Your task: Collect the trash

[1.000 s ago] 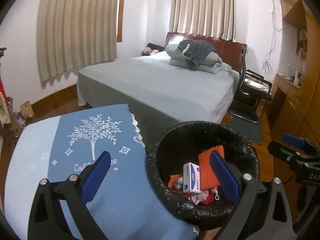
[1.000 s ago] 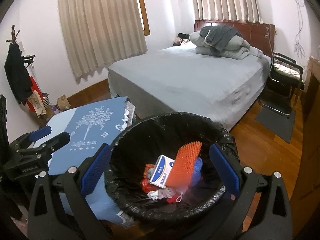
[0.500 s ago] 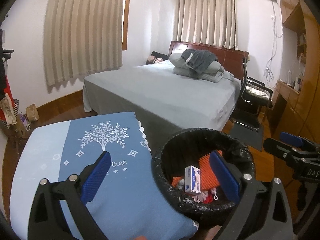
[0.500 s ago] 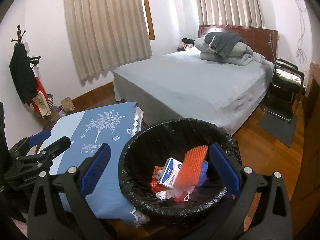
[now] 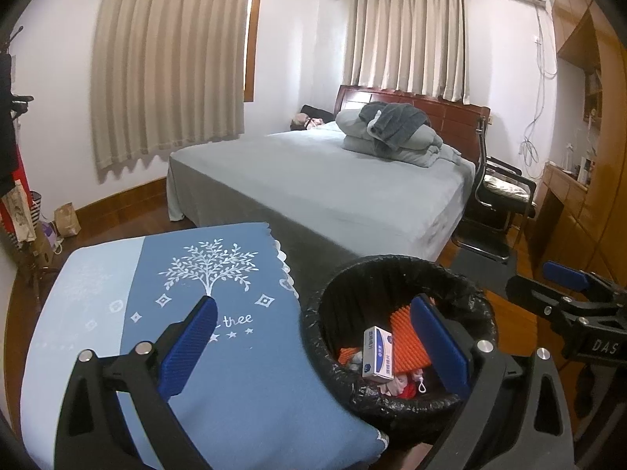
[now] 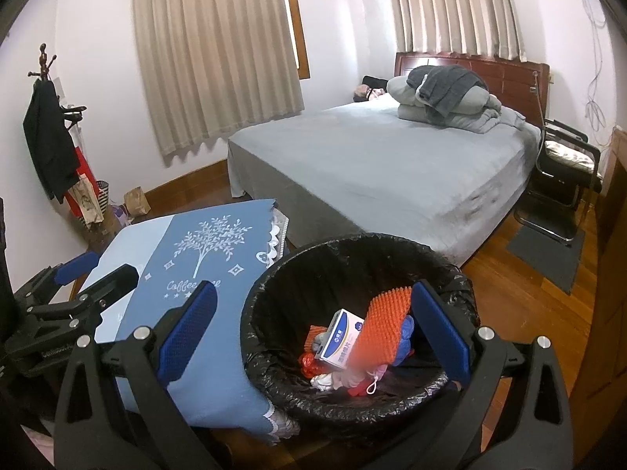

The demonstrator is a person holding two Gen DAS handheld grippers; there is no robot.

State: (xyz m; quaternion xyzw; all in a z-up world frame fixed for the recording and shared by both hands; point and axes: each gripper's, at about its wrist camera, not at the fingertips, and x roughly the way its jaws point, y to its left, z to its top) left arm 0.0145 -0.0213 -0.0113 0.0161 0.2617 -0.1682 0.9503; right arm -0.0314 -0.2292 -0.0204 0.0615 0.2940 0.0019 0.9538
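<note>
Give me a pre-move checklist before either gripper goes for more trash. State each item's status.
1. Left gripper open and holding nothing: ok.
2. Right gripper open and holding nothing: ok.
3. Trash bin upright with black liner over the rim: ok.
4. White and blue box and orange spiky mat inside the bin: ok.
5. Blue tablecloth shows no trash on its visible part: ok.
6. Trash left on the floor behind or below the grippers: cannot tell.

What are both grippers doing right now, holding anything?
Left gripper: open, fingers wide apart, holding nothing.
Right gripper: open, holding nothing, above the trash bin.
</note>
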